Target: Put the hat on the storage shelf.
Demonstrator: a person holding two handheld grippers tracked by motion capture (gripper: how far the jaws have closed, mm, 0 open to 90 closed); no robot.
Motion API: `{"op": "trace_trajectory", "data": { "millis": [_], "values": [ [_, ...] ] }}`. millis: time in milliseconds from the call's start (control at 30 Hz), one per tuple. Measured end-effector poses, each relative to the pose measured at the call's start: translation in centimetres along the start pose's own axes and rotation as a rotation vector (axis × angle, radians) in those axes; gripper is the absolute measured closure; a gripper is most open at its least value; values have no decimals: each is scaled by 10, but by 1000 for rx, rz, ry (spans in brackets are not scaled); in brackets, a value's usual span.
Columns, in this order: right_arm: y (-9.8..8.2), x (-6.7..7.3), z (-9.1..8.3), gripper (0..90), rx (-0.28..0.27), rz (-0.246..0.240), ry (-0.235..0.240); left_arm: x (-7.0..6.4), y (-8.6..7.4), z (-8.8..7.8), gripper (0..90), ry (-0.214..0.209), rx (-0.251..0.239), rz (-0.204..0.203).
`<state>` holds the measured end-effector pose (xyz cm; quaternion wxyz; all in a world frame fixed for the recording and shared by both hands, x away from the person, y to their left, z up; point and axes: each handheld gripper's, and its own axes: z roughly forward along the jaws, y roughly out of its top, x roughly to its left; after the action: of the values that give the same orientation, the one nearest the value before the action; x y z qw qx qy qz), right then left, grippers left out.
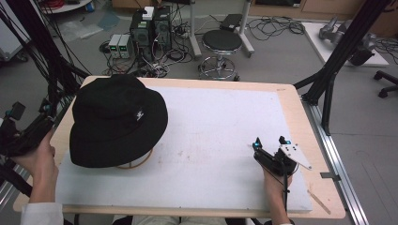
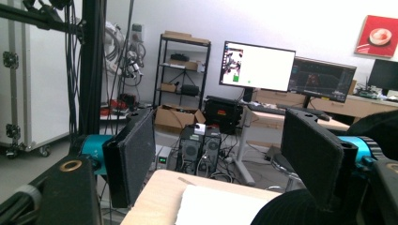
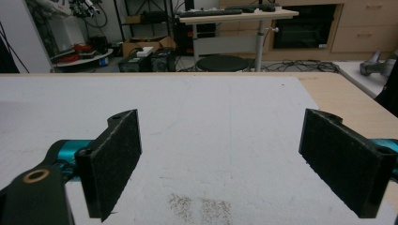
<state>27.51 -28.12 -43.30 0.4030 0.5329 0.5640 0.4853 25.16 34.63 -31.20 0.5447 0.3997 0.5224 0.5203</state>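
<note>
Sitting on a wooden ring stand [image 1: 137, 163] at the left of the worktop [image 1: 291, 101], the black bucket hat [image 1: 117, 119] looks untouched. Both tools are released and empty: the left tool [image 2: 220, 159] hangs off the worktop's left edge (near the hat), the right tool [image 1: 271, 144] well apart. Any handling seemingly remains undone.

Room as we find it: grey floor [image 1: 281, 61] strewn with cables [image 1: 274, 23]. We count two computer towers [image 1: 151, 27] beyond the counter's far edge, a black round stool [image 1: 221, 42] on a chrome base beside them, and black frame struts [image 1: 345, 44] at right. We note a white wall [image 2: 281, 23], a lit monitor [image 2: 257, 66], a metal shelf unit [image 2: 180, 70] and a red picture [image 2: 379, 36].
</note>
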Motion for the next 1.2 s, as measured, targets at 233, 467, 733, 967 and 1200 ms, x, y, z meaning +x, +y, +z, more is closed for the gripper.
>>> {"op": "trace_trajectory", "data": {
  "millis": [233, 467, 733, 967, 1200],
  "values": [
    [0, 0, 0, 125, -2, -3, 2, 6, -18, -1, 271, 27, 7, 2],
    [0, 0, 0, 125, -1, 0, 1, 18, -36, -4, 269, 100, 21, 9],
    [0, 0, 0, 125, -2, -5, -1, 20, -57, -9, 270, 141, 48, 60],
    [0, 0, -1, 125, -1, 0, -1, 17, -72, -13, 274, 155, 60, 106],
    [0, 0, -1, 125, -2, 3, -1, 18, -88, -16, 277, 181, 85, 134]
  ]
}}
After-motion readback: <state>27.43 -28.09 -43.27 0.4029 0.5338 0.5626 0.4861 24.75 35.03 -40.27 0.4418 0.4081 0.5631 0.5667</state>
